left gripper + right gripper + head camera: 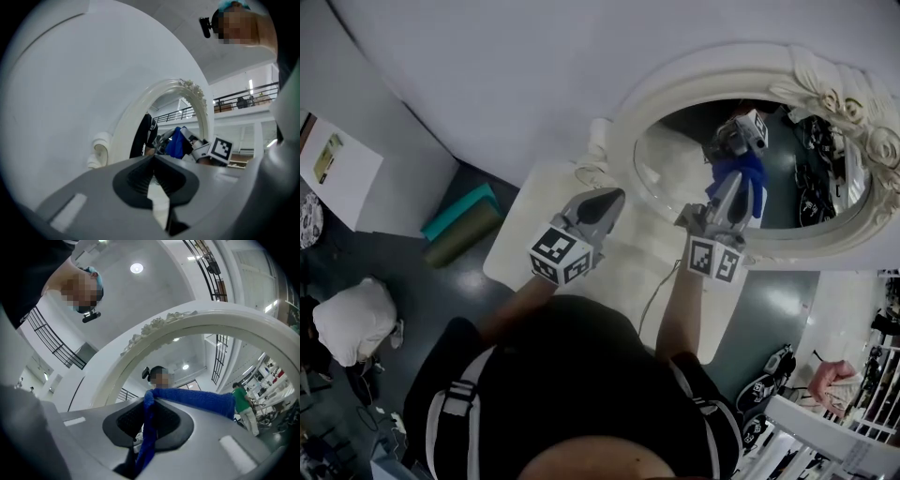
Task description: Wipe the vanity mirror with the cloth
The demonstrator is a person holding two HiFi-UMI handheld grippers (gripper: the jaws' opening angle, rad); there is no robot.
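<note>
**Head view, contents by position**

1. Vanity mirror (675,159): oval glass in a white carved frame, filling the 1 to 3 o'clock part of the view. A rose carving (855,108) sits on the frame at 2 o'clock, and a scroll knob (598,139) at the frame's 9 o'clock edge.
2. Cloth (750,187): blue, at the glass near the mirror's centre. It meets its own reflection there, so it appears to touch the glass (contact cannot be confirmed).
3. Right gripper (733,192): tongs clamped on the cloth, with the marker cube at the 6 o'clock end. In the right gripper view, the gripper (149,401) pinches a fold of the cloth (197,397) between its pads. The rest of the cloth trails toward 3 o'clock across the mirror (197,357).
4. Left gripper (609,199): hangs over the table, at 9 o'clock of the right gripper and clear of the glass. In the left gripper view, the gripper (153,157) has its tongs narrowed until the tips meet, with nothing between them. Beyond them are the mirror (187,124), the cloth (177,143) and the scroll knob (98,152).
5. Table (516,253): white top below the mirror, with a thin cable (652,298) lying on it.
6. Floor, at 9 o'clock: two rolled mats (459,225), teal and olive, side by side.
</note>
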